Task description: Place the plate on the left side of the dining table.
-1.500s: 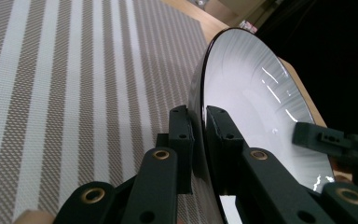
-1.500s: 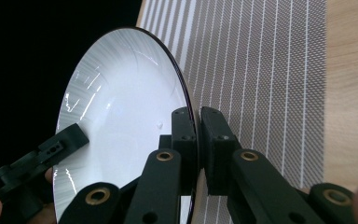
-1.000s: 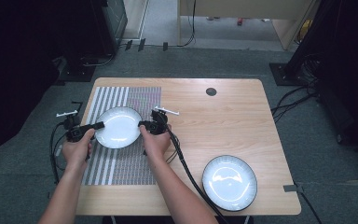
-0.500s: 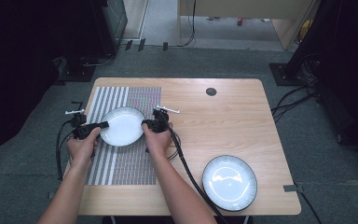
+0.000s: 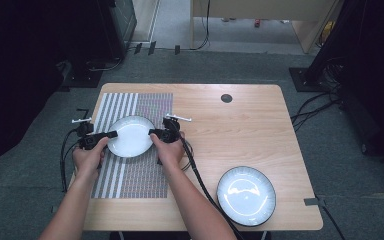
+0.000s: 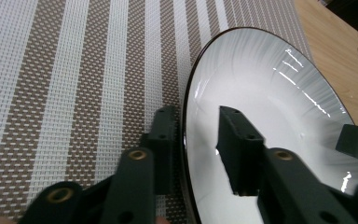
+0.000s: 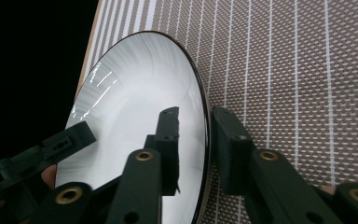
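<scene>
A white plate with a dark rim (image 5: 130,136) lies on the striped placemat (image 5: 145,175). My left gripper (image 5: 111,135) is at its left edge and my right gripper (image 5: 153,133) at its right edge. In the left gripper view the jaws (image 6: 196,114) straddle the plate's rim (image 6: 185,140), with a gap on the inner side. The right gripper view shows the same: its jaws (image 7: 196,114) stand on either side of the rim (image 7: 206,140) without pressing. Both pairs of jaws have just been opening, and the plate (image 7: 135,102) rests on the mat (image 7: 284,70).
A second white plate (image 5: 246,195) sits near the front right corner of the wooden table (image 5: 240,130). A dark round cable hole (image 5: 226,98) is at the back. Cables trail from both grippers toward the table's front and left edges.
The plate and both hands have shifted slightly to the right and away from the person, then settled. Nothing else on the table has moved.
</scene>
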Action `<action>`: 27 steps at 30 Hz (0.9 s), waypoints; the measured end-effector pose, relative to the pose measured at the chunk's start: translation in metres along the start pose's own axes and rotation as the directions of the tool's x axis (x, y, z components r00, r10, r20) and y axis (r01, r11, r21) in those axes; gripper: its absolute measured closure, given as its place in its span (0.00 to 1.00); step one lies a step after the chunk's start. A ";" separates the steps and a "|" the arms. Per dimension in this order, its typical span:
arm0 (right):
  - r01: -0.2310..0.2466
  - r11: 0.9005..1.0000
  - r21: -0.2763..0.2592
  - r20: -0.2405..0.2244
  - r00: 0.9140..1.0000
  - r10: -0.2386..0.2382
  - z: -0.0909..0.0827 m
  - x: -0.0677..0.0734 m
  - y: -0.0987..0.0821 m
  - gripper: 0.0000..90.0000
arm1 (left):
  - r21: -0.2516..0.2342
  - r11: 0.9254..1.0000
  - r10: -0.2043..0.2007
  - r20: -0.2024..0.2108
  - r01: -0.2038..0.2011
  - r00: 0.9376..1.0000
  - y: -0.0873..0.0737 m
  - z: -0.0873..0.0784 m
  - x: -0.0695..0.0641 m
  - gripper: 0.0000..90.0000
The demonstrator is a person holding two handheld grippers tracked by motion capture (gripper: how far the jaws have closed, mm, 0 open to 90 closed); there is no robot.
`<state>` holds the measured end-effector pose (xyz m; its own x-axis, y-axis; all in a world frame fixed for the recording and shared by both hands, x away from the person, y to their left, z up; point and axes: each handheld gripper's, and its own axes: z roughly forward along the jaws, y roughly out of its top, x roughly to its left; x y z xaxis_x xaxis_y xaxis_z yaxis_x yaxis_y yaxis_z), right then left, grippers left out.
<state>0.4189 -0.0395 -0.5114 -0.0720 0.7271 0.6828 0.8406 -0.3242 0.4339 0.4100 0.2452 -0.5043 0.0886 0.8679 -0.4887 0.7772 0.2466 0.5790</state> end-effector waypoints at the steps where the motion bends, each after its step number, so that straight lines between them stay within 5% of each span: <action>1: 0.028 0.999 -0.021 0.008 1.000 -0.028 -0.001 0.000 0.000 0.79 | -0.001 1.000 -0.001 -0.010 0.001 1.000 0.000 -0.001 -0.001 0.69; 3: 0.098 0.993 -0.066 0.016 0.995 -0.097 -0.007 0.001 0.002 0.73 | 0.015 1.000 0.014 -0.024 -0.014 1.000 0.001 -0.005 -0.003 0.54; 8: 0.154 0.983 -0.097 0.004 0.988 -0.154 -0.016 0.003 0.003 0.63 | 0.024 1.000 -0.015 0.015 0.015 1.000 0.003 -0.014 -0.005 0.33; 11: 0.181 0.978 -0.106 0.001 0.983 -0.182 -0.023 0.005 0.002 0.57 | 0.016 1.000 0.018 0.026 -0.019 0.999 0.002 -0.018 -0.010 0.20; 14: 0.188 0.976 -0.113 -0.002 0.982 -0.190 -0.030 0.008 0.001 0.55 | 0.002 0.998 0.060 0.024 -0.060 0.998 0.001 -0.024 -0.016 0.19; 15: 0.220 0.968 -0.121 -0.004 0.975 -0.222 -0.036 0.010 0.000 0.55 | -0.016 0.995 0.096 0.010 -0.096 0.995 -0.001 -0.028 -0.019 0.16; 22: 0.249 0.955 -0.160 -0.068 0.963 -0.262 -0.068 0.020 0.002 0.46 | -0.040 0.991 0.130 0.020 -0.129 0.991 -0.007 -0.038 -0.030 0.16; 27: 0.293 0.947 -0.135 -0.060 0.951 -0.303 -0.084 0.024 0.002 0.42 | -0.050 0.986 0.158 0.025 -0.156 0.987 -0.009 -0.048 -0.042 0.16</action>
<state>0.3737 -0.0742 -0.4448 -0.3554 0.7536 0.5530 0.7023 -0.1752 0.6900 0.3687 0.2272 -0.4577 0.2254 0.8851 -0.4073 0.7213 0.1294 0.6804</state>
